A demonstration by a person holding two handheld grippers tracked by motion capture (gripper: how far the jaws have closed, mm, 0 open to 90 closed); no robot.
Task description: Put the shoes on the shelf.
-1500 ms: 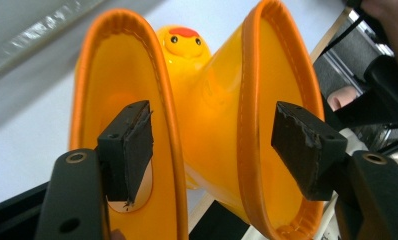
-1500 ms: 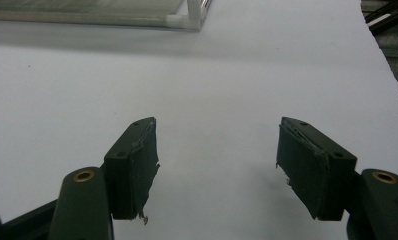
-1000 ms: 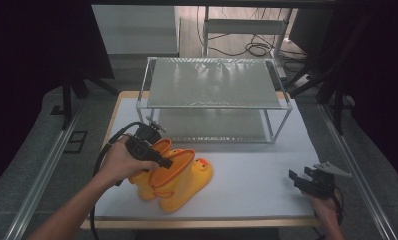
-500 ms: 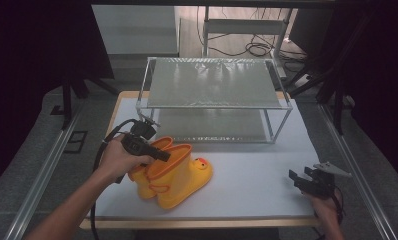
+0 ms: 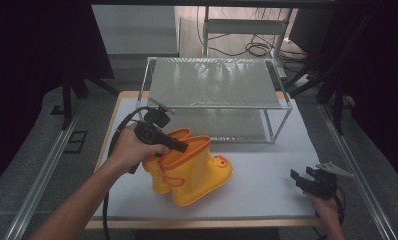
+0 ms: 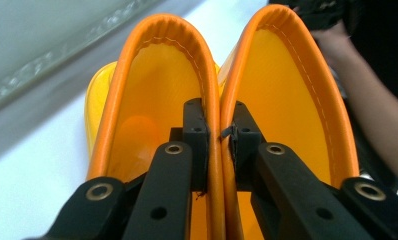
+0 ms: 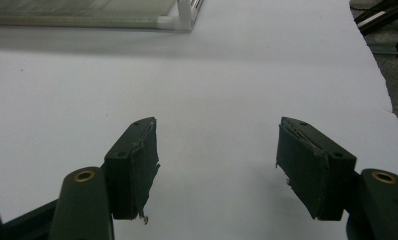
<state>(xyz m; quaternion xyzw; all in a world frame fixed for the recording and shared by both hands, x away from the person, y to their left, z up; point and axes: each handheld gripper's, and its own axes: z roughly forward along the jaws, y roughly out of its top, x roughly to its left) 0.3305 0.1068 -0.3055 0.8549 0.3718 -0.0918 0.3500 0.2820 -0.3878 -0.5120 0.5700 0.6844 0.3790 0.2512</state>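
Boots [image 5: 189, 167] are pinched together at their tops by the left gripper [image 6: 219, 135], whose jaws have just squeezed shut; they seem lifted off the white table [image 5: 267, 185] now. Right gripper [image 7: 217, 165] waits wide open.

yellow boots [image 5: 192, 172] (orange rims), white table [image 5: 267, 195]

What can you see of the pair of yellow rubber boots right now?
The pair of yellow rubber boots, glossy with stitched orange rims and a small duck face on one toe, stands side by side, tilted, on the white table sheet before the metal rack. The left gripper pinches their two adjoining shaft walls together, one jaw inside each boot.
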